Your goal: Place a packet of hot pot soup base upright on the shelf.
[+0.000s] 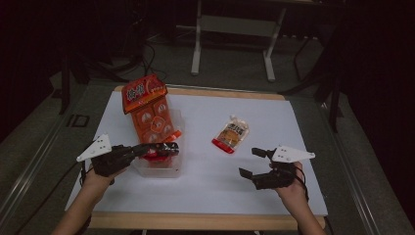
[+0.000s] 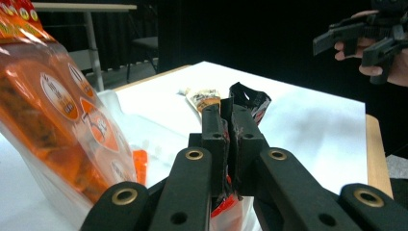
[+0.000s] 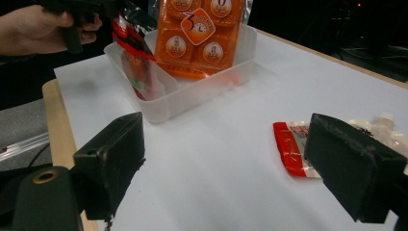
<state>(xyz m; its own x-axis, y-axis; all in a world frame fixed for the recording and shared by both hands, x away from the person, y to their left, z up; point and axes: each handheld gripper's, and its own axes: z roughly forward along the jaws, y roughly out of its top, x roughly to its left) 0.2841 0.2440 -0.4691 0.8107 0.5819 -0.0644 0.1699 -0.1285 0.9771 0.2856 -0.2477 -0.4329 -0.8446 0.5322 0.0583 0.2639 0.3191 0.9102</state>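
Your left gripper [image 1: 164, 150] was clenched on a small dark-and-red sachet [image 1: 159, 156], holding it over the clear plastic tub [image 1: 169, 171] at about nine o'clock on the white surface [image 1: 205, 191]. The sachet hung straight below the jaws, its long axis running down into the tub, so the coming move turned on that vertical line: the tub floor lay directly under the sachet, and lowering looked like all that was left before letting go. A large orange snack pack [image 1: 149, 110] stood tilted in the tub's far half, toward twelve o'clock from the sachet, leaning out over the rim; the sachet had to go down on the near side of it.

Your right gripper [image 1: 254, 164] was released, jaws wide, resting near four o'clock. A red-and-cream pouch [image 1: 231, 134] lay flat just beyond it toward eleven o'clock, long axis running roughly one to seven. Your right hand was much the nearer to that pouch; your left was busy at the tub.

The right gripper view showed what the high view blurred: the sachet [image 3: 139, 67] already reached down inside the tub [image 3: 192, 96] against its near wall, apart from the orange pack [image 3: 202, 33]. The left gripper view showed the pinch itself, the crumpled top of the sachet [image 2: 248, 103] sticking up past the closed jaws.
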